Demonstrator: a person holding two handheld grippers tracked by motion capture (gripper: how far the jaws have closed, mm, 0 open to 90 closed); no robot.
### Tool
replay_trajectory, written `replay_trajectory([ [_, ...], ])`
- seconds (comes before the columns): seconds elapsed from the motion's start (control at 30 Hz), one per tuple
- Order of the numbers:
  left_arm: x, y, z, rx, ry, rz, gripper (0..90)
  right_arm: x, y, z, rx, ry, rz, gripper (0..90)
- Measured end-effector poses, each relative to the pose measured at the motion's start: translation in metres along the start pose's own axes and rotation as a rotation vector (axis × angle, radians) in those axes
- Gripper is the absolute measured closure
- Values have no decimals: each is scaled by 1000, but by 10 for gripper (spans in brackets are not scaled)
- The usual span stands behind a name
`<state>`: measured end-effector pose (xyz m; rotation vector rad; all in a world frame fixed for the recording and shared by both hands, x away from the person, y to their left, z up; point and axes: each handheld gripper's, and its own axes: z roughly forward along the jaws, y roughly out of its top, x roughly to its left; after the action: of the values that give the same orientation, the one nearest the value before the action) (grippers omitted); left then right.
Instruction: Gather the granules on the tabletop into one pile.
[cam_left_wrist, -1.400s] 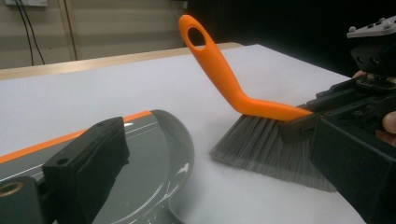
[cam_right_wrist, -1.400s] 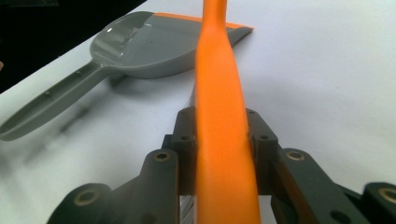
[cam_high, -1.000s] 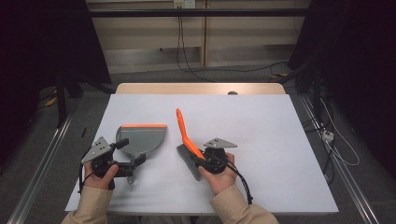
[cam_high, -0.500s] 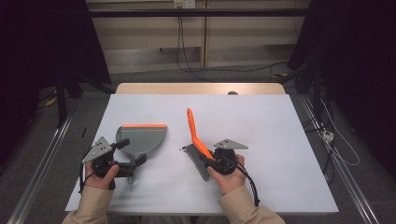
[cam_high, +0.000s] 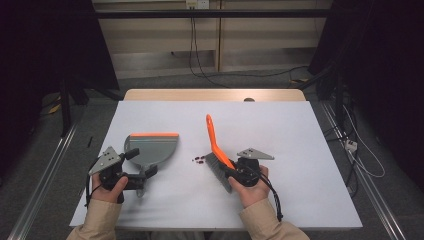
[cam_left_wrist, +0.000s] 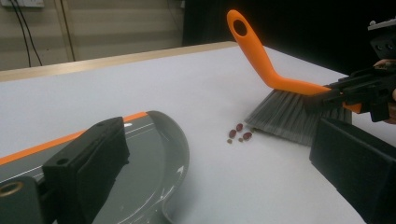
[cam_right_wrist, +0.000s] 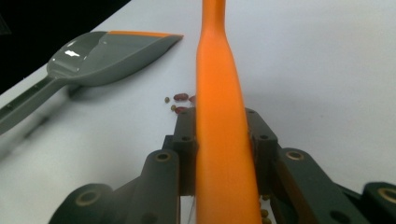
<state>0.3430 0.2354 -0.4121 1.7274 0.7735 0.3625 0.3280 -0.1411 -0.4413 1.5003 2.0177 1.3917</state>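
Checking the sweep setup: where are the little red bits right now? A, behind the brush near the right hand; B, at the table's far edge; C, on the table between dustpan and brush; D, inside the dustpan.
C: the bits lie on the table between dustpan and brush.

Between the dustpan (cam_high: 152, 148) and the brush (cam_high: 218, 159) lies a narrow open lane, blocked only by scattered beans (cam_high: 199, 160).

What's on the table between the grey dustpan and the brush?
A little cluster of dark red beans lies on the white table between the grey orange-edged dustpan and the orange-handled brush's grey bristles, clearest in the left gripper view.
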Motion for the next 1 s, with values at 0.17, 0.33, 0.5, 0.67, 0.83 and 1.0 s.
replay_trajectory([
  [0.17, 0, 0, 1, 3, 1, 3, 42, 3, 9, -1, -45, 20, 13, 712],
  [0.33, 1, 0, 1, -2, -3, -4, 42, 16, 23, 13, -57, 43, -1, 712],
  [0.5, 2, 0, 0, 0, -1, -1, 42, 37, 28, 43, -35, 69, -9, 712],
  [0.67, 2, 0, 0, 1, 3, 2, 42, 47, 30, 71, -18, 69, -15, 712],
  [0.83, 3, 0, 1, 6, 4, 2, 42, 41, 30, 84, -2, 24, -3, 711],
  [1.0, 3, -1, 1, 7, 5, 2, 42, 32, 30, 77, 15, -9, 14, 709],
])
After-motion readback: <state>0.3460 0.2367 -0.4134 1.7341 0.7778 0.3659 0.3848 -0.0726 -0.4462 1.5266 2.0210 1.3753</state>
